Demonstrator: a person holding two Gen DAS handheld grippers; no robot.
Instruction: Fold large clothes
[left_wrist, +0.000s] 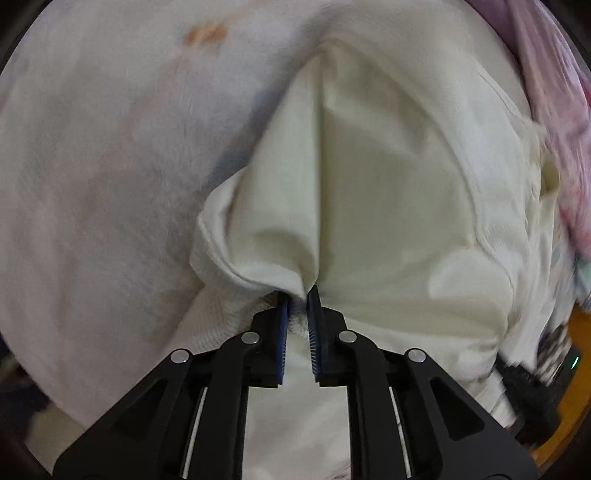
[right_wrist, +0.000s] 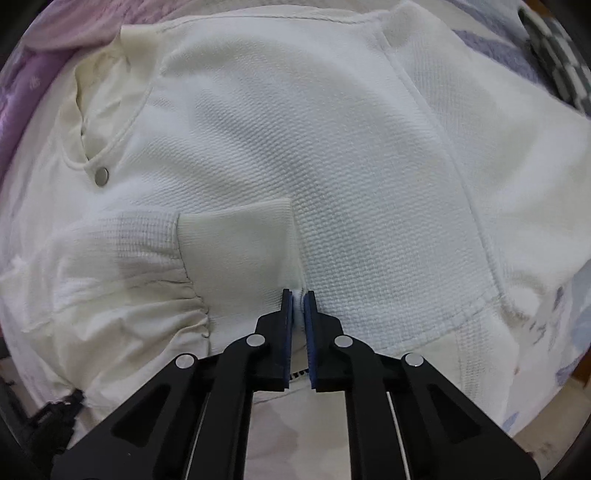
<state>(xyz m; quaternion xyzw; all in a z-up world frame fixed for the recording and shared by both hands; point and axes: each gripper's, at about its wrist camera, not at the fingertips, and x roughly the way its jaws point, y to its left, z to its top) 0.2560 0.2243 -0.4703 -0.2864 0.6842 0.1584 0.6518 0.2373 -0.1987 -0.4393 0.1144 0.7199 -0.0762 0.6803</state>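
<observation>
On patterned bedding: white jacket, snap button. Left gripper pinches bunched, seemingly lining-side fabric; right gripper clamps cloth beside ribbed cuff.

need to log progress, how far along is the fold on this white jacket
Early. Done: a ribbed cuff already lies folded across the white jacket. In hand: the left gripper and right gripper are each shut on a pinch of its fabric. Left: the body still lies spread, not compact.
</observation>
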